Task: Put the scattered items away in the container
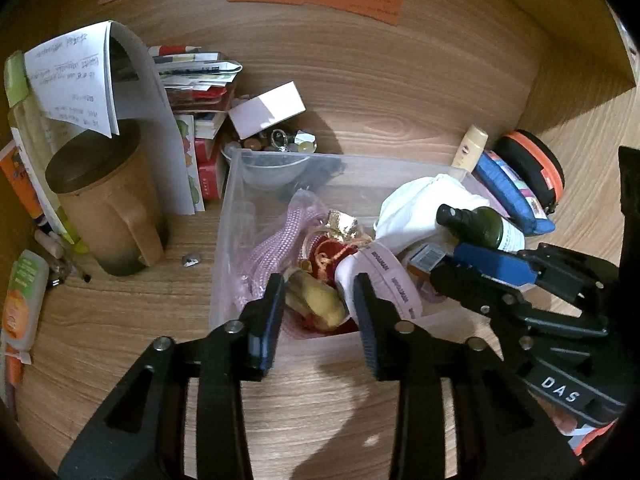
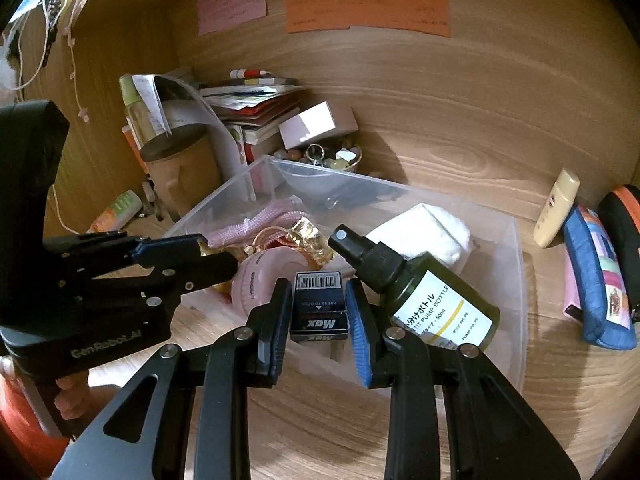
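This looks like a home desk nook, lived-in and cluttered. A wood-grain desktop [image 1: 320, 408] meets wood-grain walls, with pink and orange handwritten notes [image 2: 366, 8] stuck at the top of the frame. At upper left, a stack of books and leaflets [image 2: 256, 108] leans behind a brown lidded mug [image 1: 104, 208]. A bowl of trinkets [image 2: 332, 158], a lotion tube [image 2: 556, 210] and zip pouches [image 2: 600, 280] at right suggest personal belongings.

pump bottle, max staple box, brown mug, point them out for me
pump bottle [image 2: 436, 300], right wrist view, on its white label
Max staple box [image 2: 319, 310], right wrist view, on its dark top face
brown mug [image 1: 108, 216], left wrist view, on its side wall
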Available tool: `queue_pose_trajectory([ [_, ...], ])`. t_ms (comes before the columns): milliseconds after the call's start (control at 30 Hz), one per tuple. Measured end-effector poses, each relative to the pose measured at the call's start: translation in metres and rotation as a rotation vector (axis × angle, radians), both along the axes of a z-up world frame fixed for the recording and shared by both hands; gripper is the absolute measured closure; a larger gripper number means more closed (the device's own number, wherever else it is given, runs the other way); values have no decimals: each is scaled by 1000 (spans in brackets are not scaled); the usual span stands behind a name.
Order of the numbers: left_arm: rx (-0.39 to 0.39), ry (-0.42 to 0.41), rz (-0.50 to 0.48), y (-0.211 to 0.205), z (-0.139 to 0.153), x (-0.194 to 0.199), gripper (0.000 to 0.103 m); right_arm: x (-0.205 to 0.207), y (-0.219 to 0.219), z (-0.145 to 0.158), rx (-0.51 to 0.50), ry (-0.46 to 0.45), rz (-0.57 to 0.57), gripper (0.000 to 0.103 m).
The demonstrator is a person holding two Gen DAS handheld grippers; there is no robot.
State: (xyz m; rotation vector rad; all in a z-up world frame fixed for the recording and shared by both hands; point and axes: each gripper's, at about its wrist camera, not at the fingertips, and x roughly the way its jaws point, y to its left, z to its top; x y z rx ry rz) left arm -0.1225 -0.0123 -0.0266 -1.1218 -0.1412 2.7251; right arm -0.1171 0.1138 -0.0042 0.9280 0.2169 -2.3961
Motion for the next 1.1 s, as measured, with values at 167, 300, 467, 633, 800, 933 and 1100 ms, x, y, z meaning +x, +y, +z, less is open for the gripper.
queue_pose_trajectory([
  [167,0,7,-2,1,3,4,60,3,-1,2,-8,-23,18,61],
  [300,-4,14,0,2,6,9,59,10,2,7,-22,-19,28,61],
  [467,-23,45,21,0,13,20,41,21,7,13,-27,-21,38,52],
  [633,-42,66,25,1,19,30,35,35,16,18,-23,6,21,46],
  [800,-60,81,34,3,24,41,33,43,31,26,-41,24,-17,35],
  [933,-104,106,63,6,26,51,26,49,44,36,-60,46,-55,33],
  [1100,-120,118,67,12,30,62,21,59,56,44,-59,86,-111,22],
])
